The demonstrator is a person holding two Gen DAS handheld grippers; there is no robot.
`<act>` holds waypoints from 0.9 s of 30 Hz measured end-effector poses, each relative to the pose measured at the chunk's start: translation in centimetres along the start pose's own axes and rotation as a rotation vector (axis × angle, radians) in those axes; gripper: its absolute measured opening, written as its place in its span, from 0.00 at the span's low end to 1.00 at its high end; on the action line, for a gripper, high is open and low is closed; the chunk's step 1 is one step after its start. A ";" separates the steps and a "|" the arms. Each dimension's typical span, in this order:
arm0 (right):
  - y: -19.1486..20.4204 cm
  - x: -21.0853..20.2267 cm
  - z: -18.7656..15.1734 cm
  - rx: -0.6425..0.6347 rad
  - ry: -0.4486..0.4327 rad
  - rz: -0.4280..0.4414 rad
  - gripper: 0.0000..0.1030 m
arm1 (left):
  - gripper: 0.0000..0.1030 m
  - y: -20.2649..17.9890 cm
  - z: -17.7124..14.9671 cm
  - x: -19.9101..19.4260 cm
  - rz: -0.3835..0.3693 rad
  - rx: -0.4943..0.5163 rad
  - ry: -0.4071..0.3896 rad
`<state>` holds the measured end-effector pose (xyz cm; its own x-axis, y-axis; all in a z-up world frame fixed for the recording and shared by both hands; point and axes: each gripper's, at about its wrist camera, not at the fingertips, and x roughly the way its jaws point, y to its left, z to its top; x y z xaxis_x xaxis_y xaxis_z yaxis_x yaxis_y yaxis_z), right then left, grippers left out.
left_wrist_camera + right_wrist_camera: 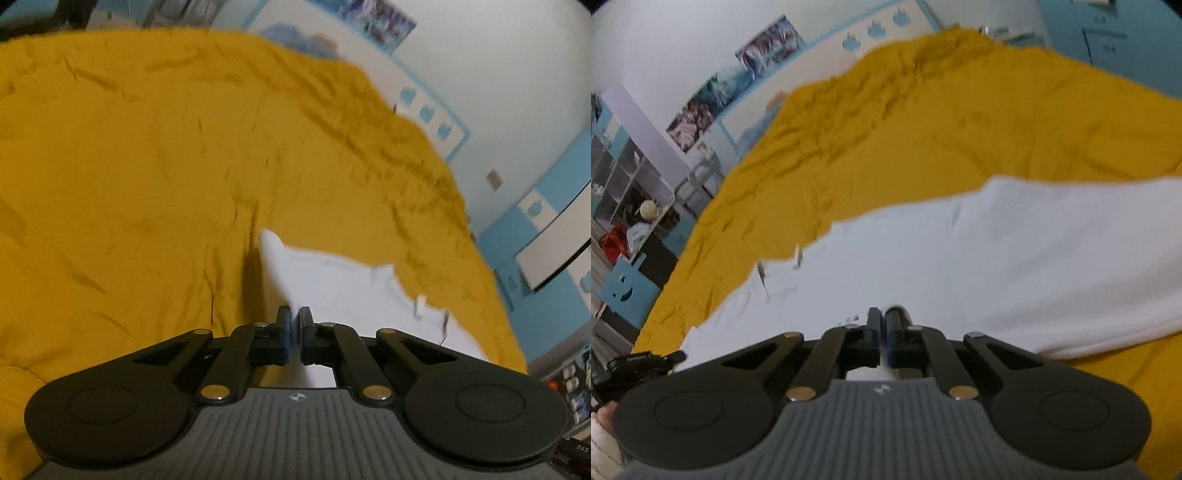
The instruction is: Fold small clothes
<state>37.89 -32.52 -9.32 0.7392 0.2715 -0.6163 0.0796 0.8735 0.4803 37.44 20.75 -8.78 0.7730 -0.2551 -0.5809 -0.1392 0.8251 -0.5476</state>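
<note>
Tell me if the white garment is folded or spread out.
Mostly spread: the white garment lies broad across the yellow cover, both grippers' jaws shut on its near edge.

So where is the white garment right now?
The white cloth garment lies spread on the mustard-yellow bedcover, filling the lower middle of the right wrist view; in the left wrist view it sits lower right, just ahead of the left claw.
</note>
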 end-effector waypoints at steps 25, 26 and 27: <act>-2.2 5.0 -0.5 0.026 0.054 -0.054 0.22 | 0.73 -1.3 -3.6 -4.4 0.042 0.301 0.207; -2.1 5.1 -0.5 0.024 0.058 -0.037 0.13 | 0.74 -1.6 -4.3 -4.5 0.047 0.333 0.224; -1.8 5.1 -0.5 0.014 0.054 -0.026 0.00 | 0.74 -1.7 -4.9 -4.5 0.059 0.361 0.238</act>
<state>41.18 -32.48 -13.60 0.6994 0.2711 -0.6614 0.1076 0.8748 0.4723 31.16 18.06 -8.15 0.6000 -0.2762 -0.7508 0.0787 0.9543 -0.2882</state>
